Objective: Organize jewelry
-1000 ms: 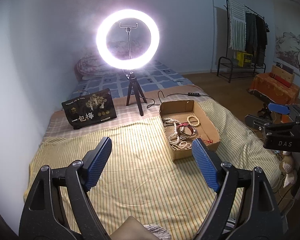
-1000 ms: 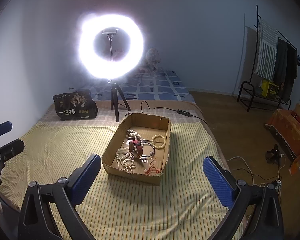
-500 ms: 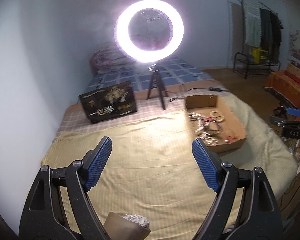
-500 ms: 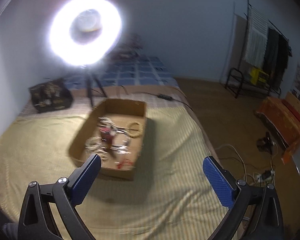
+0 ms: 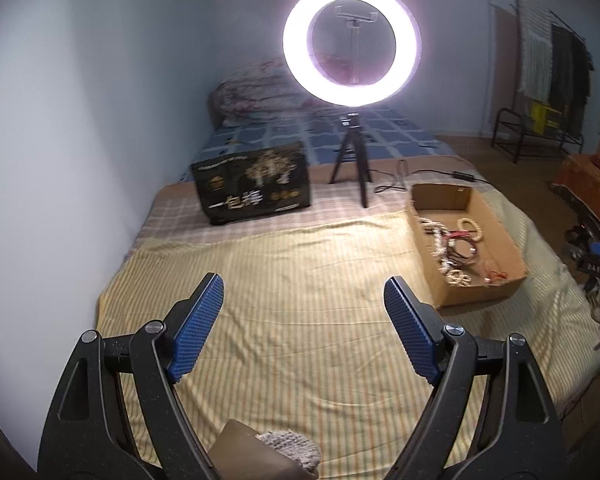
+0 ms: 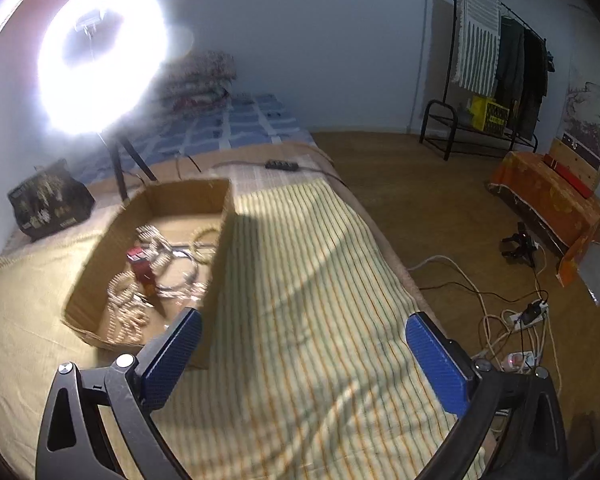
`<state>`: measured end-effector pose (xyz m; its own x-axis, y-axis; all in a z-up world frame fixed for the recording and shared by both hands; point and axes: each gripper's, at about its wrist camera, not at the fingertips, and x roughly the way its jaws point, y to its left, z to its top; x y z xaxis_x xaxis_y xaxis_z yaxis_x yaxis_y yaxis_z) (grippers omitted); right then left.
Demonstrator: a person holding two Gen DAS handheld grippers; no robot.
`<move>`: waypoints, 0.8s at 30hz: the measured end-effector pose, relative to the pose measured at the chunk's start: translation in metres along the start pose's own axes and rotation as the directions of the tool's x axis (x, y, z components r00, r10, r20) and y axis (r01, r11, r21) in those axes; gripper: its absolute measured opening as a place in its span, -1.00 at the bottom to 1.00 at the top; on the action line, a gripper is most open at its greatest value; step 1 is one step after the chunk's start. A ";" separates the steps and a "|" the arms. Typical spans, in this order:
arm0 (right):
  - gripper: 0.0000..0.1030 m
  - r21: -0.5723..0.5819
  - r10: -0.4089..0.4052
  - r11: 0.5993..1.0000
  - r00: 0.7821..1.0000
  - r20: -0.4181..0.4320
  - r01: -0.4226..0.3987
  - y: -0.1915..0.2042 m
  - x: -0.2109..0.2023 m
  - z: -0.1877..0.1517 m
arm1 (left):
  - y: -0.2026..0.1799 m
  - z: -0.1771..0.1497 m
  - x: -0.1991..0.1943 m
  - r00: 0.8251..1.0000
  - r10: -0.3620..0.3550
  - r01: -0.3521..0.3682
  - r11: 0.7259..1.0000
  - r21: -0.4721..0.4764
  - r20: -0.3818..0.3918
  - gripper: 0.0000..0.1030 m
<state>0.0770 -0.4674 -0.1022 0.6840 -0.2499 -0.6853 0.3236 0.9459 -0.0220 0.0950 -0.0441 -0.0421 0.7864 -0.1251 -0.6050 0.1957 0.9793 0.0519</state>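
A shallow cardboard box (image 5: 500,236) sits on the striped bedspread and holds a tangle of jewelry (image 5: 454,246): bead bracelets, pearl strands, a red piece. My left gripper (image 5: 302,304) is open and empty above the bedspread, left of the box. My right gripper (image 6: 302,340) is open and empty over the bed's right side; the box (image 6: 224,248) with the jewelry (image 6: 148,276) lies just left of its left finger. The right gripper's tip also shows in the left wrist view (image 5: 598,256) at the far right edge.
A lit ring light on a tripod (image 5: 352,46) stands behind the box, a black printed bag (image 5: 254,186) to its left. A wall runs along the bed's left. Cables and a power strip (image 6: 520,320) lie on the floor right of the bed, a clothes rack (image 6: 496,72) beyond.
Both cameras swung: the left gripper turned left, so the box shifted right in view. The right gripper moved closer and to the right of the box. Both stayed open and empty.
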 end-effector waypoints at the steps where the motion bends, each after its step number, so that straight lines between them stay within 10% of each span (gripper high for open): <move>1: 0.99 0.001 0.009 1.000 1.000 0.014 -0.009 0.002 -0.008 0.002 | -0.005 0.001 -0.002 1.000 -0.016 0.016 1.000 0.006 0.003 0.64; 24: 0.99 -0.106 0.122 0.988 0.986 0.110 -0.110 0.062 -0.084 0.003 | -0.068 0.009 -0.032 0.985 -0.169 0.166 0.984 0.069 0.045 0.64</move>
<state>0.0415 -0.3884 -0.0441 0.7864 -0.1539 -0.5983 0.1747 0.9843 -0.0236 0.0621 -0.1077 -0.0187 0.7675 -0.2958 -0.5687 0.3634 0.9316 0.0060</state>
